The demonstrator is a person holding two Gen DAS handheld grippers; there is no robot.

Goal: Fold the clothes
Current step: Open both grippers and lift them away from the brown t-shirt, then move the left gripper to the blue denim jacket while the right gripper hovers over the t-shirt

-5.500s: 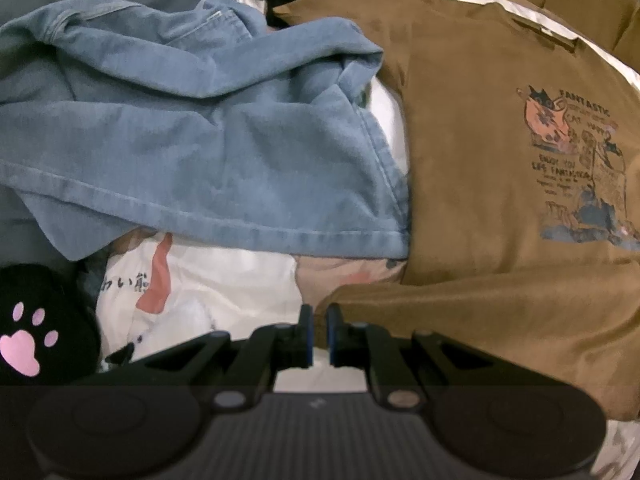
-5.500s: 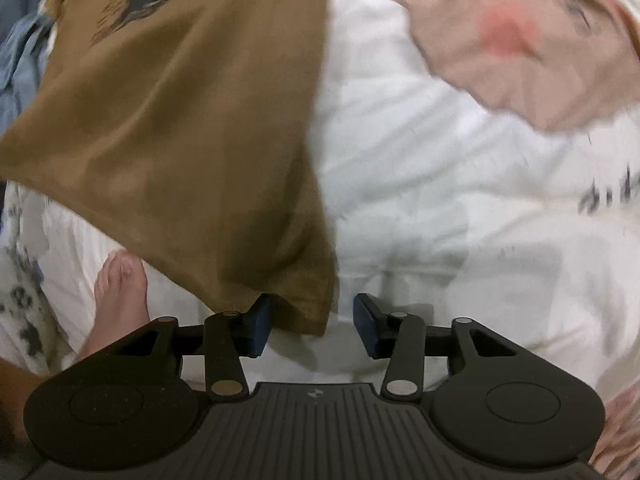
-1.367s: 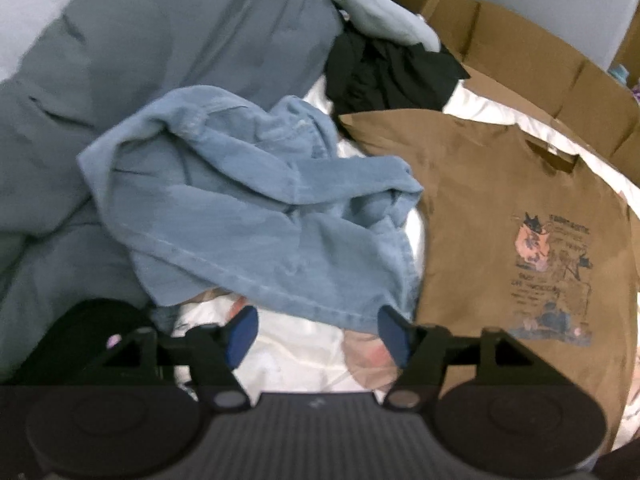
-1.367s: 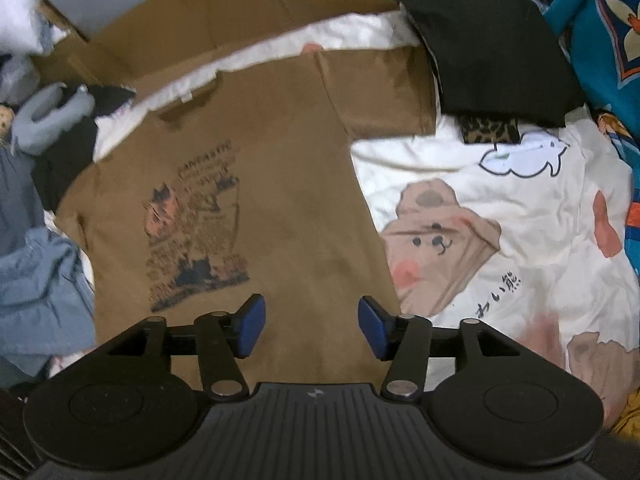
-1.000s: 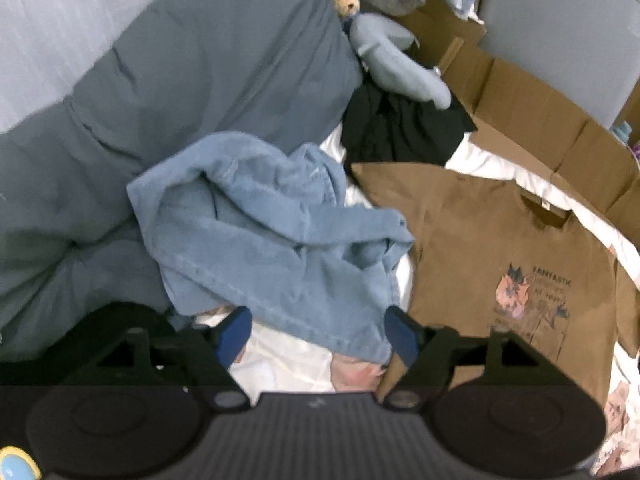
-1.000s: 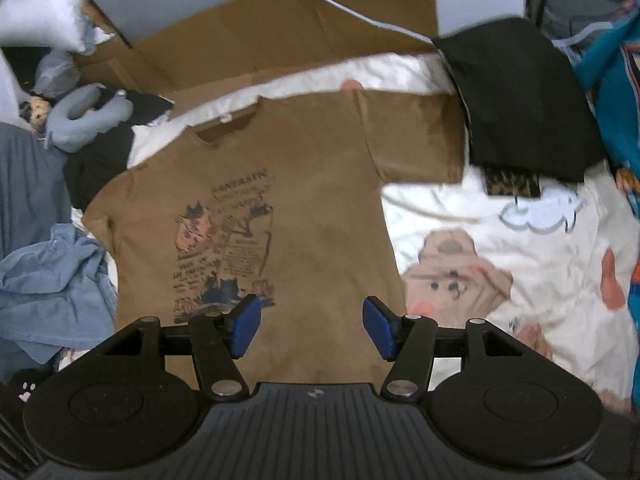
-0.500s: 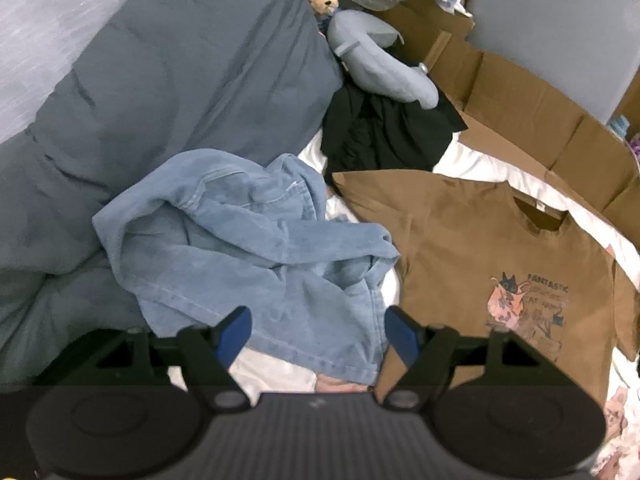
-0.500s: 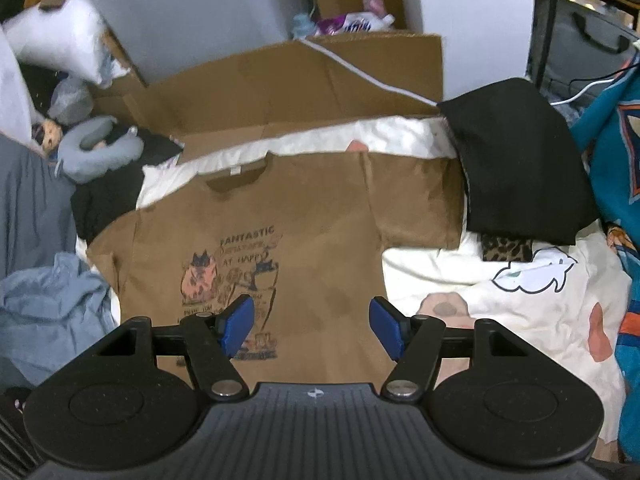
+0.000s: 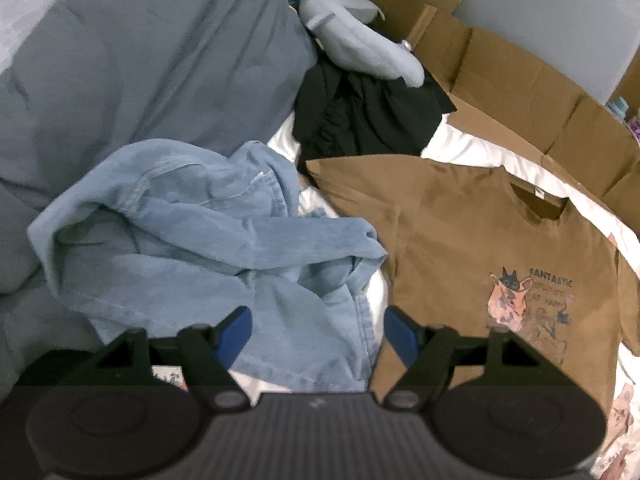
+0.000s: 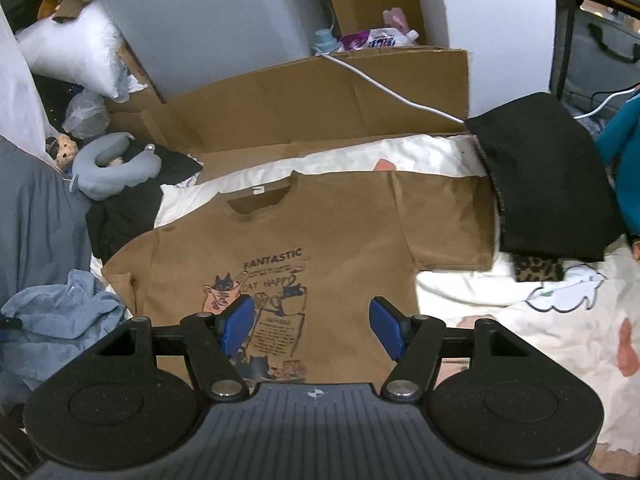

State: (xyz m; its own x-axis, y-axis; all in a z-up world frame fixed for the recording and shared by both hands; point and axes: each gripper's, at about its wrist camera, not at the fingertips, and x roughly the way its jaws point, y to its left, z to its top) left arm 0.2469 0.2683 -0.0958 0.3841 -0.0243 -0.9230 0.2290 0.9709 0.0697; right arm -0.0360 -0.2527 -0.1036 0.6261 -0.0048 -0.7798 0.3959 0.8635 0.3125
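Brown tee (image 10: 320,216) lies flat on the bed (image 10: 500,300); both claws, left (image 9: 318,330) and right (image 10: 312,326), gape wide, holding nothing.

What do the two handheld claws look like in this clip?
Both match: the left claw and right claw have black angular linkage arms with silver pivot screws, blue pads on the fingertips, and a ribbed dark body with two round discs. No sleeves or cables on them show.

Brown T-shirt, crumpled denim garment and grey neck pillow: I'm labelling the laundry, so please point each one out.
brown T-shirt (image 10: 340,224), right wrist view, on the chest above the print.
denim garment (image 9: 208,240), left wrist view, mid-crumple.
grey neck pillow (image 9: 360,48), left wrist view, on its curved body.
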